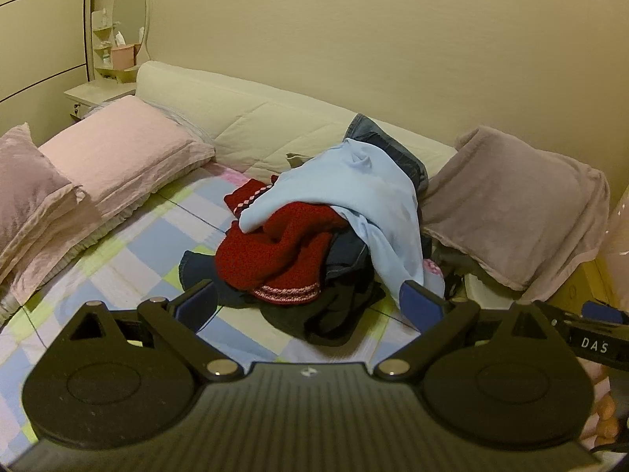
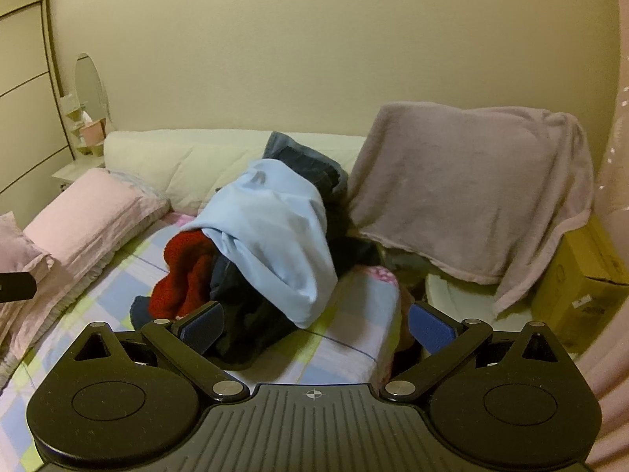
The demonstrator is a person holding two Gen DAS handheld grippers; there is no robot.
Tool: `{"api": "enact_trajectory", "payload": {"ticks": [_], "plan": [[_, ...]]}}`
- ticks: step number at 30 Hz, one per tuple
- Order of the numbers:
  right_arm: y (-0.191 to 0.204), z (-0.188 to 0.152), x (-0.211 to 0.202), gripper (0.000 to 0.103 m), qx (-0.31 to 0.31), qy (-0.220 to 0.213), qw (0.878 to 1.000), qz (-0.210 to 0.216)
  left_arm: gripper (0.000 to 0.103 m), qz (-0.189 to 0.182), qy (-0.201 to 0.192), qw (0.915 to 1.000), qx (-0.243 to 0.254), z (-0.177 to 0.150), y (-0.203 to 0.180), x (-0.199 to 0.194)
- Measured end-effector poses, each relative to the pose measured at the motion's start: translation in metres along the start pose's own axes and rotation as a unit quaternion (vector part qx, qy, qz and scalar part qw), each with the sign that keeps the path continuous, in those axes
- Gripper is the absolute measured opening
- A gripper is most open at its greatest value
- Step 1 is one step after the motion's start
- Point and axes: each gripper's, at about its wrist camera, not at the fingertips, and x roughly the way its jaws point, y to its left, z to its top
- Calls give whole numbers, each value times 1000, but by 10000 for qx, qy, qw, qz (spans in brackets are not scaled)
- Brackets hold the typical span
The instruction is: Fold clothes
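Observation:
A heap of clothes lies on the checked bedsheet (image 1: 129,259). On top is a light blue garment (image 1: 354,192), also in the right wrist view (image 2: 275,232). Under it are a red knit sweater (image 1: 275,251) (image 2: 181,271), dark garments (image 1: 334,314) (image 2: 243,334) and jeans (image 1: 393,145) (image 2: 306,161) against the headboard. My left gripper (image 1: 310,303) is open and empty, just short of the heap. My right gripper (image 2: 314,326) is open and empty, near the heap's right side. Part of the right gripper shows at the left wrist view's right edge (image 1: 597,334).
Pink pillows (image 1: 118,149) (image 2: 90,208) lie at the left by the cream headboard (image 1: 251,118). A taupe blanket (image 1: 523,204) (image 2: 471,185) drapes over something at the right. A yellow cardboard box (image 2: 582,287) stands beyond the bed's right edge. A dresser with a mirror (image 1: 129,11) is far left.

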Motion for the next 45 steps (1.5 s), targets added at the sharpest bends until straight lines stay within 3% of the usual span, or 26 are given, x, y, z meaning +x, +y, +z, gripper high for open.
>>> {"api": "enact_trajectory", "payload": {"ticks": [6, 11, 18, 24, 27, 30, 32, 35, 43, 45], "plan": [[-19, 9, 31, 103, 89, -68, 9997, 202, 97, -82, 100, 9999, -86, 11, -2, 36], [-36, 21, 74, 103, 157, 171, 9982, 551, 95, -182, 298, 9993, -164, 25, -10, 79], [-60, 38, 133, 102, 470, 482, 9929, 976, 85, -383, 583, 9966, -446, 43, -23, 145], [-87, 48, 175, 102, 893, 686, 9848, 1321, 84, -608, 647, 9950, -462, 53, -43, 192], [-105, 50, 197, 102, 1314, 757, 9763, 1543, 74, -768, 706, 9933, -497, 56, -53, 215], [-125, 49, 223, 101, 1909, 901, 9603, 1822, 71, -887, 789, 9913, -570, 58, -58, 237], [-137, 45, 240, 91, 2333, 1040, 9457, 2012, 71, -920, 872, 9896, -676, 58, -59, 253], [-154, 34, 269, 88, 3098, 1310, 9121, 2345, 71, -981, 987, 9862, -900, 58, -55, 274], [-181, 11, 338, 88, 4425, 1707, 8481, 2362, 71, -1183, 1260, 9713, -1636, 57, -42, 317], [-185, 7, 354, 88, 4582, 1750, 8416, 2260, 71, -1237, 1296, 9675, -1783, 56, -40, 325]]}}
